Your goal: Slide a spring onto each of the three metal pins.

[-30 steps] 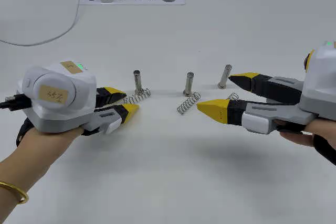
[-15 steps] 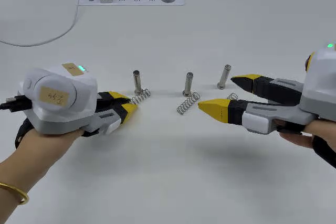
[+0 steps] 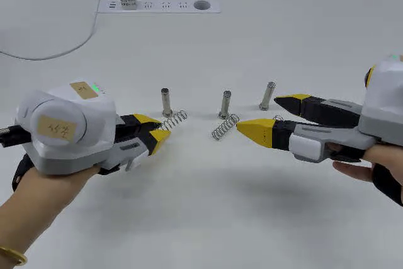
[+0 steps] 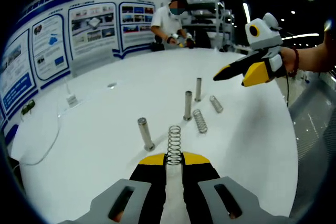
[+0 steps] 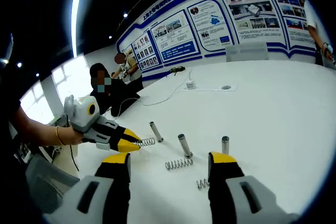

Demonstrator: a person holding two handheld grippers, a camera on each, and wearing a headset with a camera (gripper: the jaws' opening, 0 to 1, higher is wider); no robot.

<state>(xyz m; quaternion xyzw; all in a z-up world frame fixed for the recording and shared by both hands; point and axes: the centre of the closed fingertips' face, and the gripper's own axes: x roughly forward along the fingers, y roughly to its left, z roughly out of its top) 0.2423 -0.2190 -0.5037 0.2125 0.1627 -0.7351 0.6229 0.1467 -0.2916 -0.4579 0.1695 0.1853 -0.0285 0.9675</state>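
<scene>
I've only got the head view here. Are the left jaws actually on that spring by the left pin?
Observer: The left gripper view says yes. The left gripper has its jaws closed on the near end of the left spring.
Operator: I can barely make out the third spring.
Observer: In the right gripper view, the right spring lies between the open jaws of the right gripper, short of the right pin.
Operator: Anyone else nearby?
Observer: A person stands at the far edge of the bench.
</scene>
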